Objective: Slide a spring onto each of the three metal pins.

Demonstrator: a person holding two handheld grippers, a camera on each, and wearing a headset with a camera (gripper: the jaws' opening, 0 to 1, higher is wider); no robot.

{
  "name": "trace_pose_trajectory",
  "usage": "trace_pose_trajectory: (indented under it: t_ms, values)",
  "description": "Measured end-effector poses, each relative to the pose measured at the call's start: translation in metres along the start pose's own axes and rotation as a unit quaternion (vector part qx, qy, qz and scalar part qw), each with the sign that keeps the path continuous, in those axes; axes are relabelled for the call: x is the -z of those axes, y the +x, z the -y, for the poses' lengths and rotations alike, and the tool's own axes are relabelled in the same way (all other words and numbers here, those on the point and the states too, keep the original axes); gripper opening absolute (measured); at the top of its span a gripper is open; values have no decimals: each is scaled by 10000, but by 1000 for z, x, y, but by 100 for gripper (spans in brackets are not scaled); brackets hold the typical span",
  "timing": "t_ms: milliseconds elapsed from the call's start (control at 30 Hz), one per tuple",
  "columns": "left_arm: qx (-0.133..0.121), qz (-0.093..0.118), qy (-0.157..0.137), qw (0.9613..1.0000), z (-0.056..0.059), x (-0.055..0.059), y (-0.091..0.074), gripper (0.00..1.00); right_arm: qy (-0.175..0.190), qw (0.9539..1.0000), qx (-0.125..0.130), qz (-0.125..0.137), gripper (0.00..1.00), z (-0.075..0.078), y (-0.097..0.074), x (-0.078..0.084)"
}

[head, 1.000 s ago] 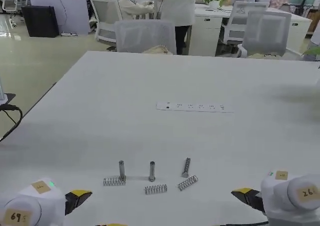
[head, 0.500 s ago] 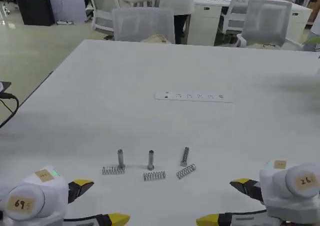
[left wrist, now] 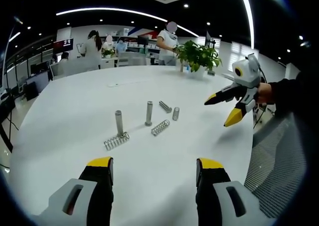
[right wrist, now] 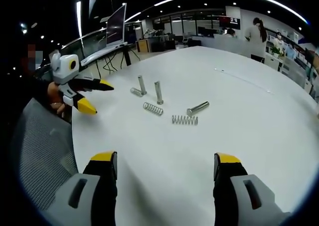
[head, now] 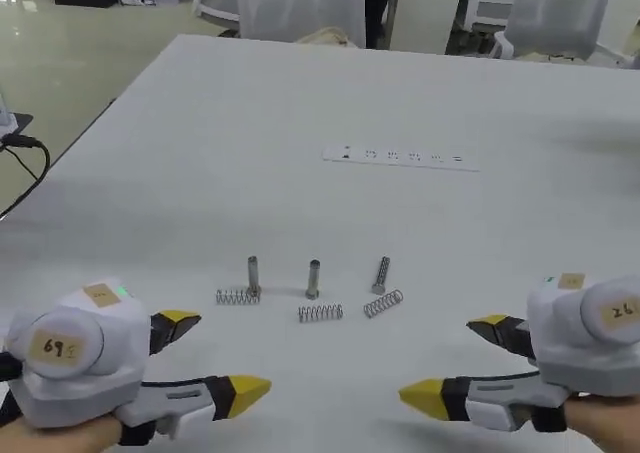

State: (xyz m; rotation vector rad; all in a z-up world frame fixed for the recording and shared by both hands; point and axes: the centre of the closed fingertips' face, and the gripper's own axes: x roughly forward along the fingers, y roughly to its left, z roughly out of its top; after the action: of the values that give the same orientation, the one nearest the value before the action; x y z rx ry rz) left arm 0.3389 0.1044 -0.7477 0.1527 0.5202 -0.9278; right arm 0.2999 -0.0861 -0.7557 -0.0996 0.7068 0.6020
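Observation:
Two metal pins stand upright on the white table. The third pin is tilted, and in the right gripper view this pin looks to lie on its side. Three springs lie loose, one by each pin. My left gripper is open at the near left, short of the pins. My right gripper is open at the near right. Both hold nothing. In the left gripper view my own gripper faces the pins, with the right gripper beyond.
A white power strip lies across the table's middle, beyond the pins. Office chairs stand at the far edge. A potted plant and people at desks are in the background. A cable hangs off at the left.
The head view has tilted down. Both grippers have come further into view, with both jaws of each now showing. The pins and springs lie as before.

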Motion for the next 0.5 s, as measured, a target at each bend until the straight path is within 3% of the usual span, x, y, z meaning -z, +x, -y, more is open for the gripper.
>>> trace_pose_trajectory:
  t_ms: [233,500]
  values:
    - [0,3,-8,10000,-1,0,1,63,-76,9997,92,-215,74,12,2,-2]
    - [-58,48,-40,10000,-4,-2,0,63,-63,9995,236,-207,69,27,3,-17]
